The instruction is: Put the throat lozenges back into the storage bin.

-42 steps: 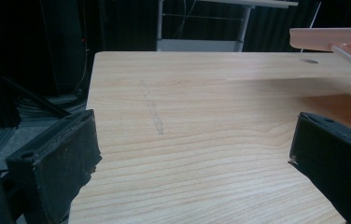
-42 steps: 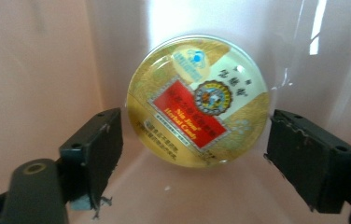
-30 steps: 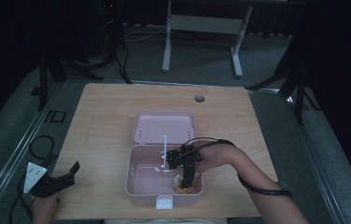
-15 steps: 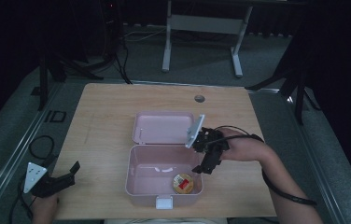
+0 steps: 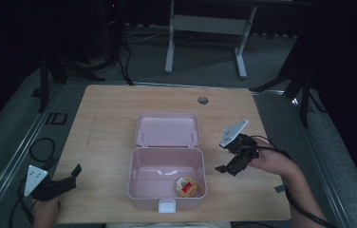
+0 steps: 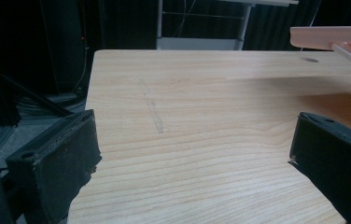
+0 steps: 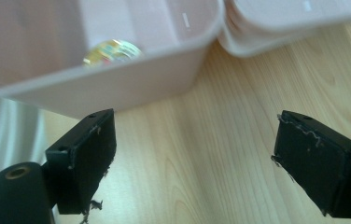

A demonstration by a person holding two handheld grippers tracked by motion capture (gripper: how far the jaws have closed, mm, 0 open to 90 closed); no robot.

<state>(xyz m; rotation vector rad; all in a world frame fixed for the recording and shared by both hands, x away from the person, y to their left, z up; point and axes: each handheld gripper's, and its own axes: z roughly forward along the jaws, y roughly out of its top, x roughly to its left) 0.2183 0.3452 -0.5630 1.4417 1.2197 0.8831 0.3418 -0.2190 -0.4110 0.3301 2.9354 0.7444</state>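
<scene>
My right hand-held gripper (image 5: 230, 168) hangs with jaws wide apart and nothing between them, just beside the right wall of the pink box (image 5: 134, 183). In the right gripper view only bare wood lies between my jaws, with the box wall just ahead and nothing in the way. My left hand-held gripper (image 5: 67, 178) sits at the near left corner of the table (image 5: 105, 123), jaws also spread and empty, well apart from the box to its right. In the left gripper view I see plain tabletop ahead of it with a faint scratch, and an edge of the box high on the right.

The box is open, its lid (image 5: 167, 129) laid back flat on the table on the far side and joined at the hinge. Inside, a small round tin (image 5: 185, 186) with a gold and red top lies in the near right corner, the corner closest to my right gripper. A white latch (image 5: 166, 205) sticks out from the box's near wall. Beyond the lid there is a round hole (image 5: 203, 100) in the table.
</scene>
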